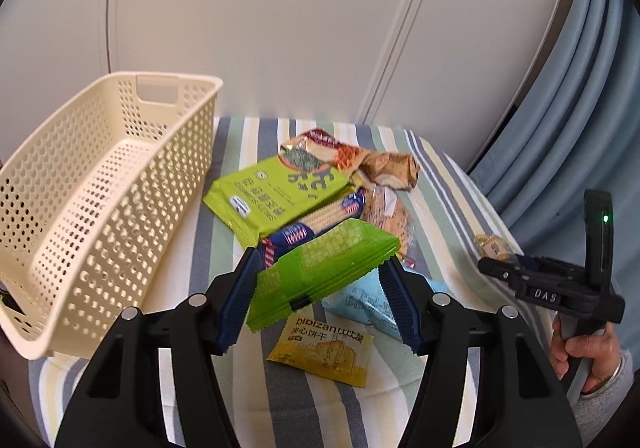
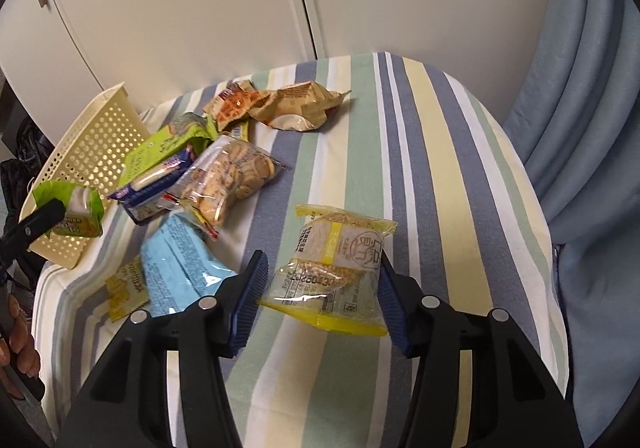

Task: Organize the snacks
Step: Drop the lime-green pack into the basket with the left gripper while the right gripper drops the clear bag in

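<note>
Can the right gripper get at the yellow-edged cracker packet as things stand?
Probably yes: the right gripper is open with the yellow-edged cracker packet already between its fingers, lying apart from the pile with nothing over it.

You have a striped tablecloth [image 2: 420, 152] covering the table, pale cabinet doors [image 2: 192, 8] behind it, and a blue curtain [image 2: 592, 96] hanging along its right side.

A striped-cloth worktop [image 2: 440, 152] carries a cream perforated basket [image 1: 100, 208], a heap of snack packets [image 1: 320, 192], and a yellow biscuit sachet [image 1: 324, 352].
</note>
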The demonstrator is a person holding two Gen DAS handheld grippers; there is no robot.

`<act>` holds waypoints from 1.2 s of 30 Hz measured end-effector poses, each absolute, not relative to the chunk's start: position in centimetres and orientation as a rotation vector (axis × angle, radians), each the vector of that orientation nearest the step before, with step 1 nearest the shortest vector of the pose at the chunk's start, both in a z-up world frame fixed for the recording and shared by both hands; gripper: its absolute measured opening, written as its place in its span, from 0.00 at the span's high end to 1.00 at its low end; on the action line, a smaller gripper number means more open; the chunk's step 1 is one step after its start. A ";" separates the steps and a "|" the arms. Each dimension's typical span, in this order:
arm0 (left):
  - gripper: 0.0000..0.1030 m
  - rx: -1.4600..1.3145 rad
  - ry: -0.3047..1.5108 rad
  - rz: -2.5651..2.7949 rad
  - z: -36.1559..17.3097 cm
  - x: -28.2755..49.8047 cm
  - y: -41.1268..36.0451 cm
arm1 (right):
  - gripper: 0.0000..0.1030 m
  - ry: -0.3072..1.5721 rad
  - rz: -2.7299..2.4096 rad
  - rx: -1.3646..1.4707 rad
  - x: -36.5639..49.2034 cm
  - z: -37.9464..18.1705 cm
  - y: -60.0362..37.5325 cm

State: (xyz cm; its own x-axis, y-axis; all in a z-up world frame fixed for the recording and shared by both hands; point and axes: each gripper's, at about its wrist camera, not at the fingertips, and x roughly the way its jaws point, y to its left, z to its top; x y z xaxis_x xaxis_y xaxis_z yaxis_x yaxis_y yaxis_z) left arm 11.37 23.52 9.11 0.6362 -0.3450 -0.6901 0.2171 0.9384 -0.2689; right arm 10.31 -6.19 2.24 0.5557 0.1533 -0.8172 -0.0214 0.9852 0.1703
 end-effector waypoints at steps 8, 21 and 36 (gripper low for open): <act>0.39 -0.232 0.714 -0.219 13.2 10.6 28.7 | 0.48 0.950 0.152 0.151 9.2 3.2 -4.4; 0.39 -0.321 0.646 -0.007 13.9 10.6 38.3 | 0.48 0.950 0.195 0.133 9.2 3.6 -1.2; 0.03 -0.271 0.524 0.276 12.2 8.0 38.6 | 0.48 0.917 0.265 0.110 9.8 5.3 3.9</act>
State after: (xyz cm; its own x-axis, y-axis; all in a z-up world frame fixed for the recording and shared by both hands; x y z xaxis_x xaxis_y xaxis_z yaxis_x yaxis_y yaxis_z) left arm 7.97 38.60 12.20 0.8306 0.1887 -0.5240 -0.3257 0.9278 -0.1821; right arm 9.84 3.88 5.29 0.5785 0.2726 -0.7688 -0.1789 0.9620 0.2065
